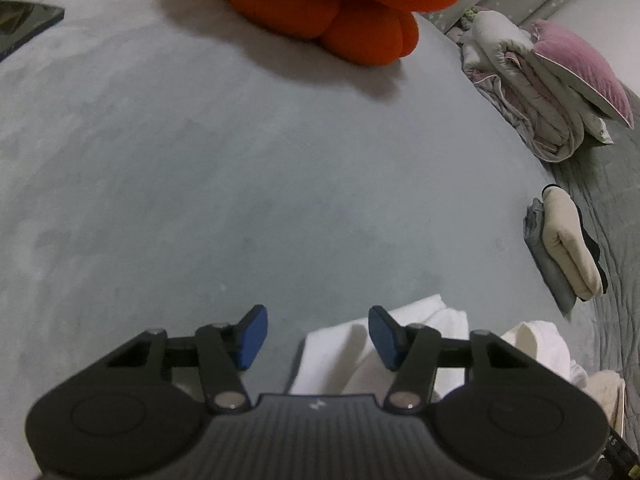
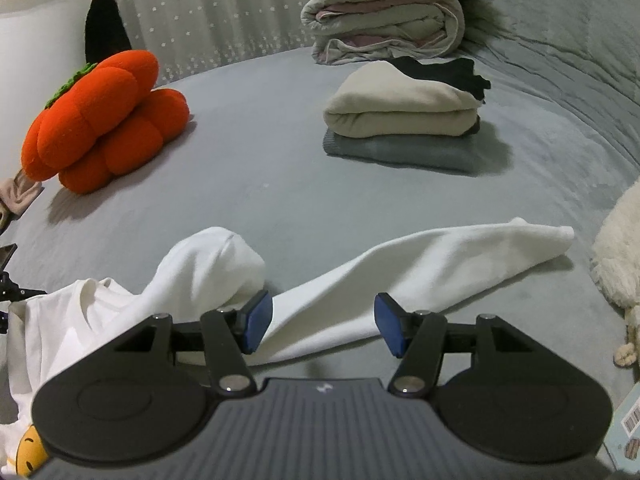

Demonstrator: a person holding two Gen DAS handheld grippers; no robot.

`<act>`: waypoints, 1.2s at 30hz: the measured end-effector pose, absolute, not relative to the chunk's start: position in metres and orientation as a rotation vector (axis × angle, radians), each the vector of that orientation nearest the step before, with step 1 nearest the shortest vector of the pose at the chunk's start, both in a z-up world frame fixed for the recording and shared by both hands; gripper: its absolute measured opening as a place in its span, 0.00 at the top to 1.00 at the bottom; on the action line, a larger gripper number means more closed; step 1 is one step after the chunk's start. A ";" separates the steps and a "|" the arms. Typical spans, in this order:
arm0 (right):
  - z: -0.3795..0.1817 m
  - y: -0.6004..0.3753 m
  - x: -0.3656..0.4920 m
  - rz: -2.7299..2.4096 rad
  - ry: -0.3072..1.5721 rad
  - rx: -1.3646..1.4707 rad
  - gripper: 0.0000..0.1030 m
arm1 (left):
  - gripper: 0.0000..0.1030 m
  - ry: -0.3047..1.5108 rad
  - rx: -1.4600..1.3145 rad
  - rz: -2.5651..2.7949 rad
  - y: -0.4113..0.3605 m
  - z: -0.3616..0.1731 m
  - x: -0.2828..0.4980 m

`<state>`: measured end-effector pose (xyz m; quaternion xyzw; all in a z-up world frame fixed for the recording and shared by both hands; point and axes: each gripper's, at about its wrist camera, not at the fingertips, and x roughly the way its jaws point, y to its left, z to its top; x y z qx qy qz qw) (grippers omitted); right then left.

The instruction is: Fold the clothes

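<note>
— How many garments are out on the grey bedspread [image 2: 280, 168]?

— One loose white shirt [image 2: 360, 280], crumpled near the front edge, one sleeve stretched out flat to the right and the other humped up on the left. There's a yellow smiley print on it at the bottom left corner of the right view. Then a pile [image 2: 404, 120] of three folded pieces well behind it: a grey one at the bottom, a cream one on top, something black tucked at the back.

— And the two tools?

— The right gripper [image 2: 320, 320] hangs just over the shirt, its two blue pads [image 2: 258, 320] apart, the stretched sleeve lying under the gap; I can't see either pad pressing on it. The left gripper [image 1: 318, 336] has its pads apart too, bare bedspread between them; the right-hand pad sits over the white cloth [image 1: 400, 344], though whether it touches I cannot tell.

— Anything else on the bed?

— One orange pumpkin cushion [image 2: 104, 120] off to the left, one rolled quilt [image 2: 384, 20] at the back with a pink pillow [image 1: 576, 60] on top, and one fluffy cream thing [image 2: 620, 256] at the right edge.
</note>
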<state>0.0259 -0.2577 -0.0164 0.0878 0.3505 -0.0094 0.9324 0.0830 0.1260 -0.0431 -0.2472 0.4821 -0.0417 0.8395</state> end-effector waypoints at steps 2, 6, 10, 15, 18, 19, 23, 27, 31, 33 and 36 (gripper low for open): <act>-0.018 -0.254 0.029 -0.017 0.722 0.159 0.41 | 0.50 1.027 -0.490 -0.100 0.119 -0.044 0.081; -0.025 -0.245 0.034 -0.017 0.742 0.117 0.41 | 0.62 1.049 -0.437 -0.154 0.103 -0.045 0.074; -0.034 -0.236 0.037 -0.013 0.763 0.064 0.41 | 0.85 1.049 -0.422 -0.145 0.099 -0.047 0.066; -0.042 -0.224 0.039 -0.002 0.767 -0.005 0.41 | 0.93 0.991 -0.496 -0.102 0.106 -0.039 0.059; -0.047 -0.217 0.041 0.009 0.768 -0.051 0.41 | 0.93 0.916 -0.513 -0.087 0.117 -0.026 0.053; -0.048 -0.215 0.042 0.009 0.769 -0.062 0.41 | 0.93 0.889 -0.520 -0.076 0.120 -0.021 0.051; -0.052 -0.214 0.044 0.004 0.774 -0.080 0.41 | 0.94 0.771 -0.482 0.029 0.137 -0.001 0.042; -0.053 -0.214 0.044 0.001 0.776 -0.085 0.41 | 0.94 0.681 -0.440 0.152 0.155 0.013 0.036; -0.053 -0.213 0.045 0.001 0.774 -0.096 0.41 | 0.94 0.655 -0.416 0.257 0.177 0.017 0.034; -0.053 -0.213 0.045 0.001 0.773 -0.100 0.41 | 0.93 0.658 -0.410 0.295 0.186 0.016 0.032; -0.053 -0.213 0.045 0.000 0.772 -0.108 0.41 | 0.93 0.687 -0.387 0.346 0.195 0.010 0.033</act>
